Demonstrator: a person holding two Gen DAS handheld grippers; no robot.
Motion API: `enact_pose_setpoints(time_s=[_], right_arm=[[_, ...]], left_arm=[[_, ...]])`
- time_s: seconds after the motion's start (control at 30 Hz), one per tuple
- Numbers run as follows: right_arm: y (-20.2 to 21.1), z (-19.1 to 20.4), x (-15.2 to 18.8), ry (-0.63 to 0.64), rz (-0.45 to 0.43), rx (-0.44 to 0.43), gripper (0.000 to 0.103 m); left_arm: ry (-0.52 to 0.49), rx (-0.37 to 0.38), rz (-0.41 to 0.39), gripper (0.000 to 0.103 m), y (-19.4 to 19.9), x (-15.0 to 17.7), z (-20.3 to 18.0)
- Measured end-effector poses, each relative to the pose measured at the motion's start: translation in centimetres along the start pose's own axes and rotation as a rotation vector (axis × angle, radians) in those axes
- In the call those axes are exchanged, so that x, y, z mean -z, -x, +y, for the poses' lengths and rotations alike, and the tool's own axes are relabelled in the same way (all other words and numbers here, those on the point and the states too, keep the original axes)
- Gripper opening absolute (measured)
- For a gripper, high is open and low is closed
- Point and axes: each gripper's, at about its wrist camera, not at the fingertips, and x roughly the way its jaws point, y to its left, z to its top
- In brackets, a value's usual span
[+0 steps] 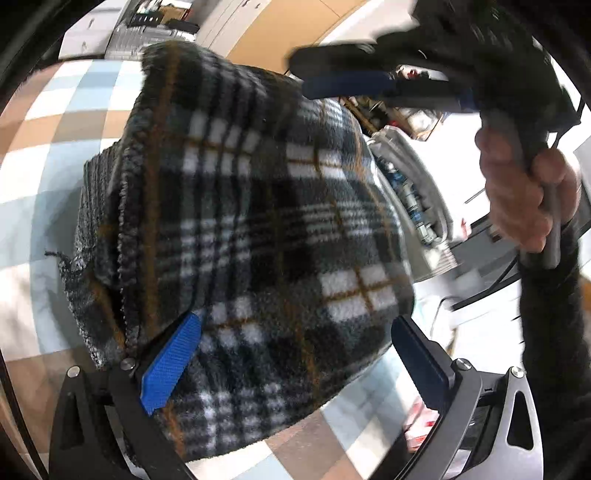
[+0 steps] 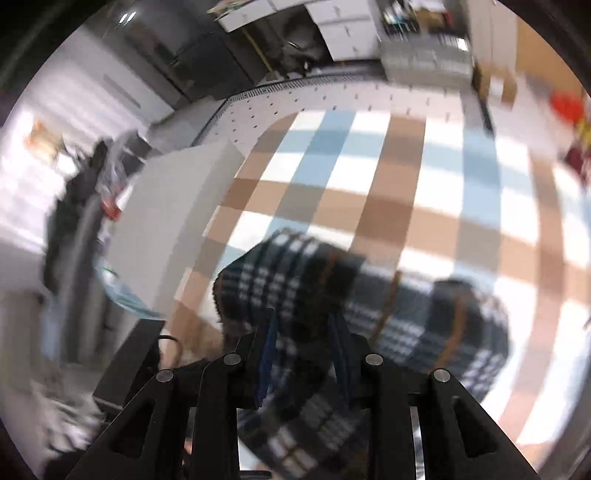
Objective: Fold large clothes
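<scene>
A black, white and orange plaid fleece garment point(image 1: 258, 221) hangs bunched in front of the left wrist camera, lifted off the checked tablecloth point(image 1: 55, 155). My left gripper point(image 1: 295, 354) has its jaws wide apart, with the fleece draped between and over the blue-padded fingers point(image 1: 173, 358). My right gripper point(image 2: 306, 347) is shut on a fold of the same plaid garment point(image 2: 424, 332), which trails down to the right. In the left wrist view the right gripper point(image 1: 332, 74) shows at top right, held by a hand point(image 1: 524, 192).
The table carries a blue, white and brown checked cloth point(image 2: 369, 177). A white perforated table edge point(image 2: 295, 99) lies at the far side. White drawers and shelves point(image 2: 351, 33) stand behind. A grey block point(image 2: 166, 206) stands at the left.
</scene>
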Motion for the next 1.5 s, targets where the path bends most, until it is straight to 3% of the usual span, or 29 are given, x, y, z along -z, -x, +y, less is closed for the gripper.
enact_pose_setpoints(time_s=[0.1, 0.3, 0.43, 0.63, 0.7, 0.73, 0.8, 0.83, 1.0, 1.07, 1.13, 1.27, 1.43, 1.5], right_arm=[[-2.0, 1.2, -1.0, 0.043, 0.049, 0.058, 0.027], [-8.0, 1.2, -2.7, 0.052, 0.126, 0.122, 0.027], [-9.2, 0.9, -3.2, 0.041, 0.149, 0.130, 0.027], [-7.8, 0.9, -2.0, 0.058, 0.055, 0.107, 0.027], [-4.0, 0.5, -1.4, 0.050, -0.006, 0.006, 0.027], [-2.4, 0.2, -1.0, 0.036, -0.036, -0.038, 0.030], [0.9, -0.6, 0.3, 0.010, -0.080, -0.088, 0.071], [2.0, -0.7, 1.1, 0.012, -0.073, -0.083, 0.073], [1.9, -1.2, 5.6, 0.017, 0.089, -0.132, 0.073], [0.1, -1.2, 7.0, 0.032, 0.171, -0.087, 0.068], [-1.4, -0.8, 7.8, 0.085, 0.192, -0.010, 0.065], [-4.4, -1.4, 7.7, 0.074, 0.210, 0.025, 0.062], [-5.3, -1.7, 6.9, 0.057, 0.191, -0.024, 0.062], [-5.1, -2.0, 7.1, 0.056, 0.151, -0.062, 0.068]], left_arm=[[-0.015, -0.035, -0.004, 0.100, 0.1, 0.4, -0.6], [0.016, -0.019, -0.017, 0.100, -0.6, 1.5, 1.0], [0.028, -0.027, -0.030, 0.100, 0.3, 1.7, 1.7], [0.039, -0.006, -0.015, 0.100, -0.2, 2.2, 1.0], [0.040, -0.012, -0.015, 0.100, -0.4, 2.0, 1.0], [0.042, -0.018, -0.016, 0.100, -0.3, 1.8, 1.0], [0.052, -0.022, -0.018, 0.100, -0.3, 1.8, 1.0], [0.053, -0.025, -0.017, 0.100, -0.2, 1.8, 1.1], [0.064, -0.016, -0.017, 0.100, -0.6, 1.6, 1.3], [0.067, -0.011, -0.015, 0.100, -0.7, 1.5, 1.2], [0.059, -0.024, -0.012, 0.100, -0.9, 1.6, 1.2], [0.051, -0.040, -0.006, 0.100, -1.1, 1.4, 1.3], [0.042, -0.026, -0.018, 0.100, -1.3, 1.4, 1.5], [0.034, -0.027, -0.018, 0.100, -1.3, 1.4, 1.4]])
